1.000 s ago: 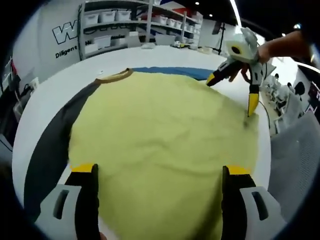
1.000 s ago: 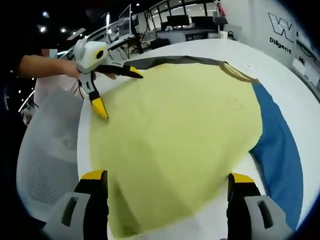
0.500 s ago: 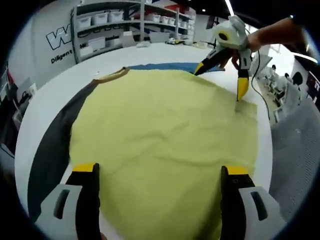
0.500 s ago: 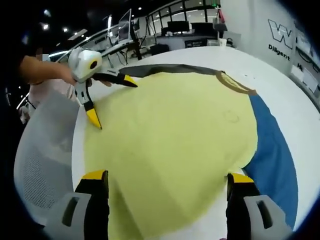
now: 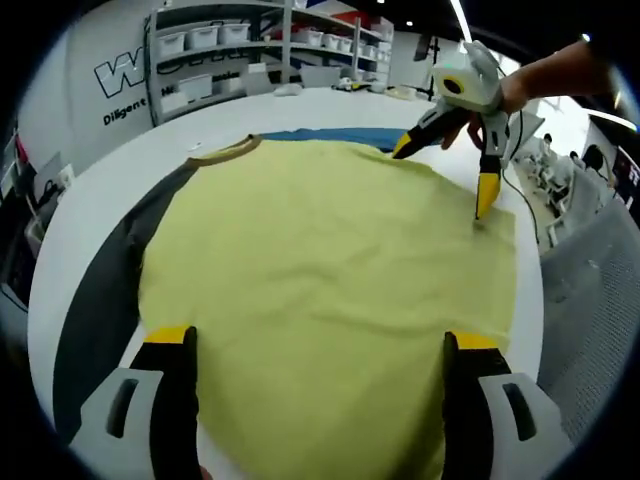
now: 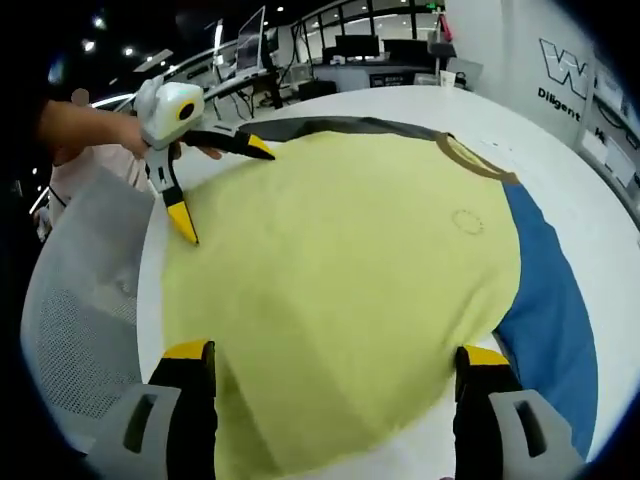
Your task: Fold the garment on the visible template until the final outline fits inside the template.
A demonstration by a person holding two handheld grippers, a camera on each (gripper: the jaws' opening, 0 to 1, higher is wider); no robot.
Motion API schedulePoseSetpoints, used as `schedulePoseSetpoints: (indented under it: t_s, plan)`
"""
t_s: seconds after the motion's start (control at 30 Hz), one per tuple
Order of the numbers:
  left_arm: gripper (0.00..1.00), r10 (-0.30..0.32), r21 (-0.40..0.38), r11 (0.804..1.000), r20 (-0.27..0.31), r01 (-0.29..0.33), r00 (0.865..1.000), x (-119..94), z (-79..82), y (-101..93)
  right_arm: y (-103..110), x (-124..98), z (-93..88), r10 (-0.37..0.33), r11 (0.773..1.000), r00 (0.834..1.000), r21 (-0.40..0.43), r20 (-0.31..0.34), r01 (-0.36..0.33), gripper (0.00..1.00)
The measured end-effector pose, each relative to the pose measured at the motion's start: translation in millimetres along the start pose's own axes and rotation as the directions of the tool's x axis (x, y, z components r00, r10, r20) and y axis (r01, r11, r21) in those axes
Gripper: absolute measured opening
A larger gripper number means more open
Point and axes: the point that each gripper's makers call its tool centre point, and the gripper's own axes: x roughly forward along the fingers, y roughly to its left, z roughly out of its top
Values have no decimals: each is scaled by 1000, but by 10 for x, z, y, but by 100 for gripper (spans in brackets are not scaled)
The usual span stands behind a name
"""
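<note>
A yellow T-shirt [image 5: 320, 260] [image 6: 340, 270] lies spread flat on a white round table [image 5: 90, 210] [image 6: 560, 150]. It has a brown collar [image 5: 225, 150] [image 6: 475, 160], one dark grey sleeve [image 5: 95, 300] [image 6: 340, 124] and one blue sleeve [image 5: 335, 135] [image 6: 550, 310]. My left gripper [image 5: 320, 345] [image 6: 225, 190] hovers open over the shirt's hem end, on the grey-sleeve side. My right gripper [image 6: 335, 355] [image 5: 442, 178] stands open over the blue-sleeve side, one fingertip close to the shirt's edge. Neither holds cloth.
A grey mesh chair [image 5: 595, 330] [image 6: 80, 320] stands against the table's edge by the shirt's hem. Shelves with white bins [image 5: 230, 45] line the far wall. Desks with monitors [image 6: 370, 45] stand beyond the table. A person's hand [image 5: 560, 75] holds the right gripper.
Both views have shifted a little with the hands. Both grippers stay open above the shirt, and the shirt lies much as it did.
</note>
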Motion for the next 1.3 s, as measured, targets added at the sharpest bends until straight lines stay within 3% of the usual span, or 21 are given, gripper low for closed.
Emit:
schedulePoseSetpoints:
  t_s: [0.23,0.37,0.43,0.53,0.7,0.8,0.83,0.87,0.9,0.97,1.03,1.17,1.3]
  plan:
    - [99,2,4,1000,1,-2,1000,10,10,4,-138,-35,-48,-34,999,999,-29,-21,34,93]
    - [99,-4,-28,1000,-6,4,1000,-9,37,-10,-62,-65,-30,-26,1000,999,-3,-20,26,99]
    - [99,-8,-51,999,-1,8,1000,-33,44,-6,41,-122,5,-16,1000,1000,2,12,16,98]
    - [96,6,-10,1000,9,-6,1000,-91,31,9,220,-164,-10,6,1000,1000,-10,28,-6,96]
    - [93,-37,25,999,-8,37,999,-227,-100,-123,503,-135,-164,42,996,999,-81,3,-42,94]
    - [92,-62,8,998,-35,63,997,-303,-211,-215,579,-130,-268,63,997,998,-49,-10,-63,93]
    - [91,-75,-7,997,-46,75,996,-316,-248,-251,584,-128,-326,66,997,997,-36,-27,-67,94]
    - [92,-91,-24,996,-65,90,994,-340,-310,-300,583,-158,-344,63,995,998,-76,-23,-65,94]
    - [93,-85,17,996,-38,86,996,-339,-266,-299,570,-168,-339,54,996,998,-73,-14,-54,92]
    - [92,-91,6,996,-48,91,995,-363,-288,-347,514,-179,-369,39,996,998,-82,-44,-42,91]
    - [93,-99,-17,995,-44,98,994,-363,-273,-404,494,-196,-427,45,988,996,-144,-77,-56,91]
    - [96,-103,6,995,-60,104,993,-347,-293,-509,457,-234,-435,56,992,995,-111,-81,-65,91]
    - [97,-115,-8,993,-48,115,992,-351,-284,-589,466,-251,-506,56,987,991,-144,-119,-73,94]
